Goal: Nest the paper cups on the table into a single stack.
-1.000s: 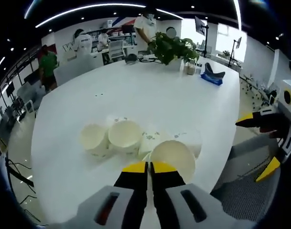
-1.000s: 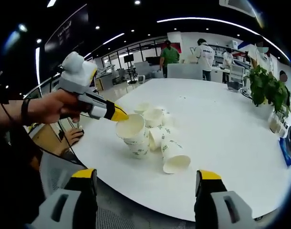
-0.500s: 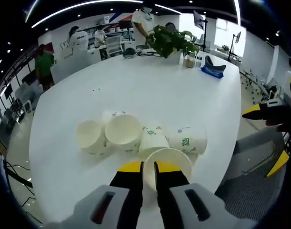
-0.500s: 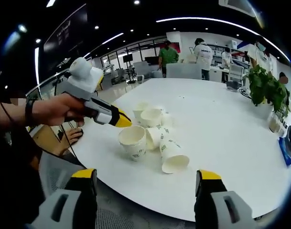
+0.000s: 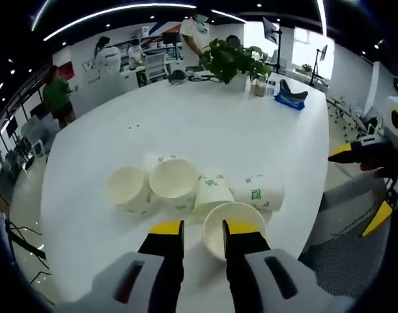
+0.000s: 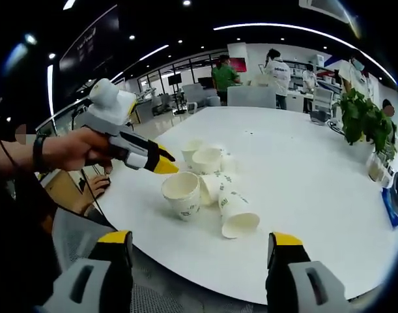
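A big white table (image 5: 205, 130) carries a cluster of paper cups near its front edge, with a potted plant (image 5: 232, 60) and a blue object (image 5: 288, 103) well away at its far end. In the right gripper view the right gripper (image 6: 197, 251) hangs off the near edge of the table with its yellow-tipped jaws spread wide and nothing between them. A hand (image 6: 75, 148) holds the left gripper (image 5: 203, 228), whose jaws stand slightly apart, just beside the rim of the nearest cup (image 5: 233, 226), with one jaw either side of the rim's near edge; whether they touch it I cannot tell. That cup stands upright, mouth open. Behind it, two cups lie on their sides (image 5: 258, 192), (image 5: 210, 190), and two more sit with mouths facing the camera (image 5: 174, 182), (image 5: 127, 186), all touching or nearly so. People (image 5: 56, 92) stand beyond the table.
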